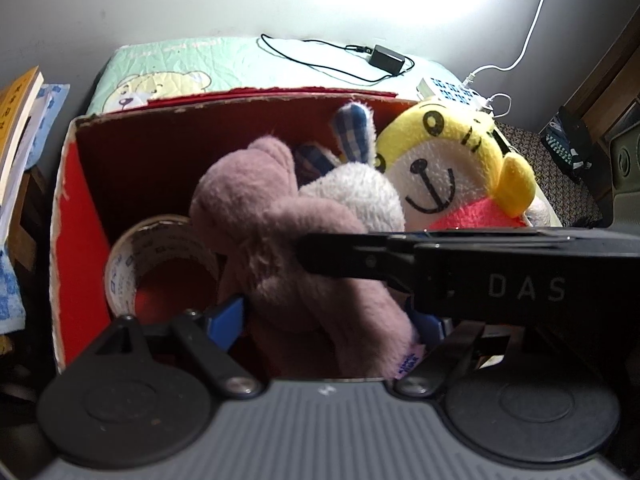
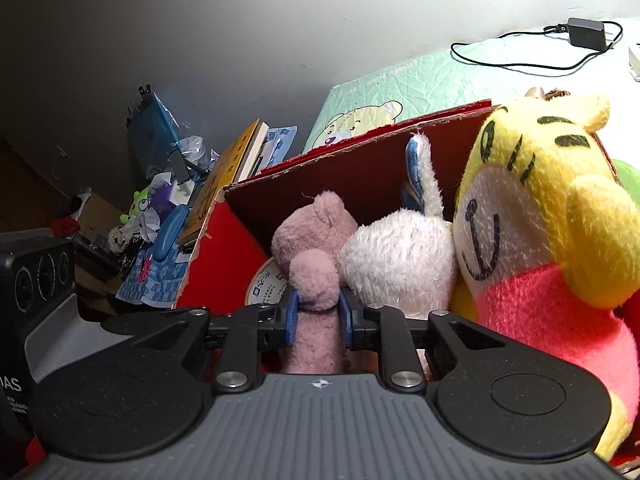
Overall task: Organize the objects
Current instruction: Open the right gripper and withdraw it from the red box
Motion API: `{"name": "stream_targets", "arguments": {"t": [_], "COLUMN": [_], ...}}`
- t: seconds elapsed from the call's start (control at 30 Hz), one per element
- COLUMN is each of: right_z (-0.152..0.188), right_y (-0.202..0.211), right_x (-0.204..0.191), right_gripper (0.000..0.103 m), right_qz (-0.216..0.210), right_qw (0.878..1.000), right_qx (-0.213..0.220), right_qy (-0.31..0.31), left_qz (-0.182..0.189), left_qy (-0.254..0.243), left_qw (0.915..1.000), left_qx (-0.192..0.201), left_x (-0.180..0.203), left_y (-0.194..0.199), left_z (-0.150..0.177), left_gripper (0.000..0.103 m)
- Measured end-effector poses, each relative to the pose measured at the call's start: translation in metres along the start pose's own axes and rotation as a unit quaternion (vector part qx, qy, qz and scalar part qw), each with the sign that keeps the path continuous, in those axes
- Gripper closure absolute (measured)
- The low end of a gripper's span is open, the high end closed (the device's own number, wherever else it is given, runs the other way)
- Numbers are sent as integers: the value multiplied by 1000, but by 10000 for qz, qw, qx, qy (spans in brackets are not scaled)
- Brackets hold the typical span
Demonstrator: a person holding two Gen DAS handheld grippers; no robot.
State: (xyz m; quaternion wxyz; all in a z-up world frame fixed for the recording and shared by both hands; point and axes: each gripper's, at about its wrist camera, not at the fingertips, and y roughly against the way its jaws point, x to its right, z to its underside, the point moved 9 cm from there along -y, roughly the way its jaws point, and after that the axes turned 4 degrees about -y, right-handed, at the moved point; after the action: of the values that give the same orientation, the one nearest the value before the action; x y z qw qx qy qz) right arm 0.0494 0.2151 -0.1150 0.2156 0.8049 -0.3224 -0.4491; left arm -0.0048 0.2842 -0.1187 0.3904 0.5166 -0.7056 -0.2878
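Red cardboard forms the box that holds everything here, its top open and its torn rim showing pale at the edges. Against the left wall, down near the floor of the box, a roll of printed tape stands on edge. Just beside it, towards the middle, the pink plush bear sits upright with its head near the back wall. The left gripper straddles the bear's lower body, its blue pads standing fairly wide on either side (whether they actually press the plush I cannot tell from this close, blurred view). The right gripper comes in across the left wrist view as a black bar; in its own view its blue pads are drawn narrow and pinch a limb of the pink bear between them. Right of the bear, touching it, a white fluffy plush with blue-checked ears leans towards the back wall. Against the right wall of the box, pressed to the white plush, a yellow tiger plush in a red top rises above the rim, its face tilted. Behind the box lies a green quilted cover printed with a bear, and on its far right corner a black adapter with its cable.
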Motion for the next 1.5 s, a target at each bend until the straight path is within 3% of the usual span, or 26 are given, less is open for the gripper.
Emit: {"name": "stream_targets", "arguments": {"t": [0.13,0.37,0.97,1.5], "right_z": [2,2,15,26], "right_y": [-2,11,37,73], "right_x": [-1,-1,-5,-9], "right_gripper": [82,78,76,75], "right_qz": [65,18,402,6], "right_qw": [9999,9998,9974,9971], "right_qx": [45,115,533,743], "right_qy": [135,-175,267,167], "left_qz": [-133,-354,-1026,-1520], "left_qy": [-13,-18,-279,-151], "left_qw": [9999,9994,9943,9876], "left_qx": [-43,0,95,356], "left_x": [0,-2,12,33], "left_y": [-1,4,24,61], "left_z": [3,4,12,17], "left_gripper": [16,12,12,12]}}
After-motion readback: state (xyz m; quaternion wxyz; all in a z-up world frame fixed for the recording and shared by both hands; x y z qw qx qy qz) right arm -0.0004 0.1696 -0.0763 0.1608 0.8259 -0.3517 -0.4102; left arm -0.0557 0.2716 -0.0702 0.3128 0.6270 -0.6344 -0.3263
